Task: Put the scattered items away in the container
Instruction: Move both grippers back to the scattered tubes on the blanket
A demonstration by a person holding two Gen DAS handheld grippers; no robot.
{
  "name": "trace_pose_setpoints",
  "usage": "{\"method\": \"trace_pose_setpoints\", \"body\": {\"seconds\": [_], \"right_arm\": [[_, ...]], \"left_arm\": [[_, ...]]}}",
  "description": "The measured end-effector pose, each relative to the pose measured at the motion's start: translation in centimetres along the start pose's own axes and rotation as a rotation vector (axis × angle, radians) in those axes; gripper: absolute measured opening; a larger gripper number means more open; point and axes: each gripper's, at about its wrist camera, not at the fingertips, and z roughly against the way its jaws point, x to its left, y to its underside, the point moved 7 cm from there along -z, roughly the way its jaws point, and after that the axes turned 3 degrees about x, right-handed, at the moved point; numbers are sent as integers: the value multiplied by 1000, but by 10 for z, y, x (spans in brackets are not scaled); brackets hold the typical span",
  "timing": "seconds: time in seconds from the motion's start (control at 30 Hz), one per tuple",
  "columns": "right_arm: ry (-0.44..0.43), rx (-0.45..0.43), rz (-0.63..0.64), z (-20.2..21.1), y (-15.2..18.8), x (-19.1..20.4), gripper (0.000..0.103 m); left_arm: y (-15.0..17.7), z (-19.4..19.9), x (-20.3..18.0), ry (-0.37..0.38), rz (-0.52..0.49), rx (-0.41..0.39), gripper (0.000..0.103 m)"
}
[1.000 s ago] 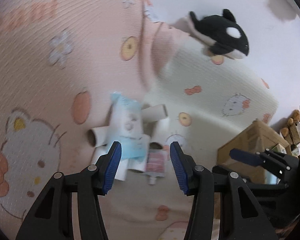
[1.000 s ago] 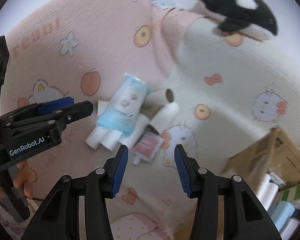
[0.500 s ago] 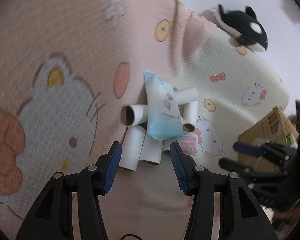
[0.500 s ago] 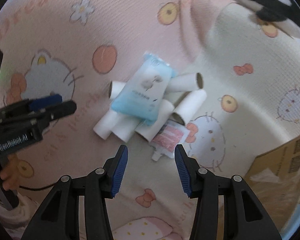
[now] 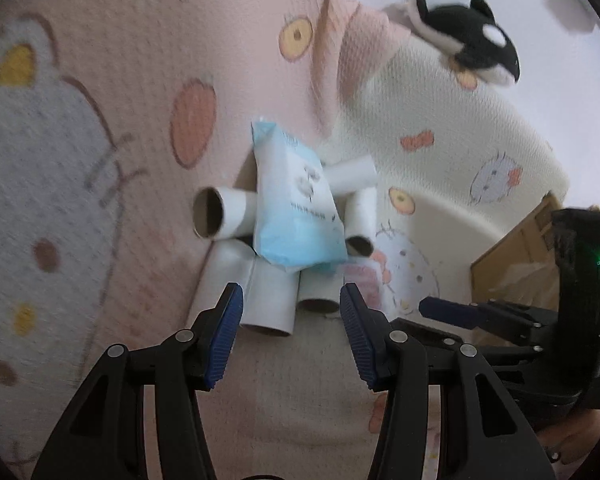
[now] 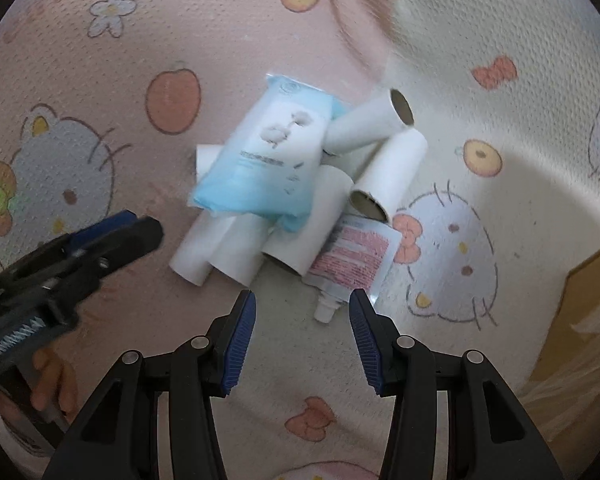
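A pile lies on the patterned blanket: a blue and white tissue pack (image 5: 296, 208) (image 6: 268, 156) on top of several white cardboard tubes (image 5: 268, 300) (image 6: 236, 248), with a pink spouted pouch (image 6: 350, 260) (image 5: 360, 280) at the pile's right edge. My left gripper (image 5: 291, 336) is open and empty, just short of the nearest tubes. My right gripper (image 6: 302, 332) is open and empty, just short of the pouch's spout. The cardboard box (image 5: 516, 252) (image 6: 584, 320) stands at the right.
A black and white orca plush (image 5: 472, 44) lies at the far right of the bed. The blanket (image 6: 100, 80) is pink on the left and cream on the right. Each gripper shows in the other's view, left gripper (image 6: 112, 236), right gripper (image 5: 452, 312).
Both grippers have moved down and closer to the pile, which now looks larger. Both stay open. Nothing in the pile has moved.
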Motion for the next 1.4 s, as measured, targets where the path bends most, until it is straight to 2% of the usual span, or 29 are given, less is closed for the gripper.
{"method": "trace_pose_setpoints", "body": {"seconds": [0.17,0.3,0.5,0.57,0.67,0.8,0.9,0.93,0.97,1.03,1.13,1.27,1.4], "right_arm": [[-45,-53,-1,-6,2,0,45],[-39,-101,46,-10,1,3,45],[-101,-115,-30,-28,-1,-11,45],[-81,-122,-31,-31,-3,-16,45],[-33,-129,2,-34,-6,-21,45],[-2,-133,23,-36,-11,-25,45],[9,-123,46,-41,-13,-26,45],[16,-115,52,-43,-12,-25,45],[26,-106,58,-45,-11,-26,45],[27,-99,61,-48,-8,-27,45],[10,-91,60,-49,-5,-28,45],[-8,-93,66,-48,-3,-27,45],[-13,-93,69,-49,-4,-26,45]], "left_arm": [[11,-16,-5,113,59,42,55],[17,-29,-2,142,130,72,55],[11,-43,-16,184,100,66,55],[10,-54,-20,214,127,110,55],[5,-63,-22,253,172,134,46],[-5,-72,-24,236,160,131,45],[-10,-81,-26,260,171,143,45],[-8,-86,-26,273,177,164,45],[-5,-93,-22,252,199,194,45],[-7,-95,-16,228,226,171,45],[-6,-98,-12,239,249,190,45],[-8,-100,-15,233,237,206,45],[-5,-105,-23,209,185,239,46]]}}
